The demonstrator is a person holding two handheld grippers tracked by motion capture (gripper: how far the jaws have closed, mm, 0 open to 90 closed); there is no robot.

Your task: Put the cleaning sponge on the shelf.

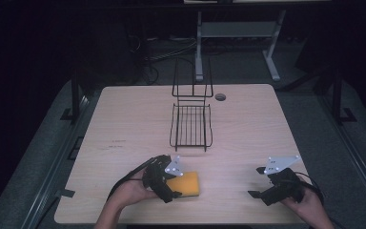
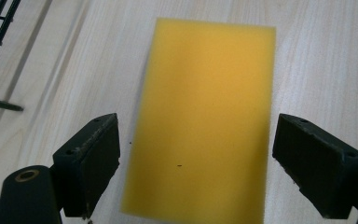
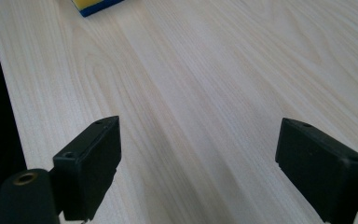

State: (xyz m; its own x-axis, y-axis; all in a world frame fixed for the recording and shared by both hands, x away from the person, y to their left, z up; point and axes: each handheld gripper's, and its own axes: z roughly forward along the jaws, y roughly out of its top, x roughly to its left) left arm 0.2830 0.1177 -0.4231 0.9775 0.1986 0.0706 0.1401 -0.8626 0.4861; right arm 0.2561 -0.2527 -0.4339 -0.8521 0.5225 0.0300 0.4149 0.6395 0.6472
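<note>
- The sponge [image 1: 185,184] lies flat on the table [image 1: 248,124] near the front edge, left of centre, yellow face up; the right gripper view shows a blue underside at its corner [image 3: 95,6]
- The left gripper [image 1: 167,183] sits directly over the near end of the sponge; in the left gripper view its jaws stand wide apart, one on each long side of the sponge [image 2: 205,116], neither pad touching it
- The sponge's long axis runs straight away from that camera, in line with the gripper, so the jaws face the two long sides and would close across the short width
- The gap between the jaws is wider than the sponge, with bare table showing on both sides
- The right gripper [image 1: 261,183] rests well apart on the right side of the table, jaws open over bare wood, holding nothing
- The left hand is plainly the nearer one; judged from this, the grasp falls to it and calls only for lowering and closing
- The wire rack [image 1: 190,125] stands empty at mid-table, beyond the sponge and well apart from it, a likely destination
- Risk: soft foam may squash or tilt if pinched too near its end
</note>
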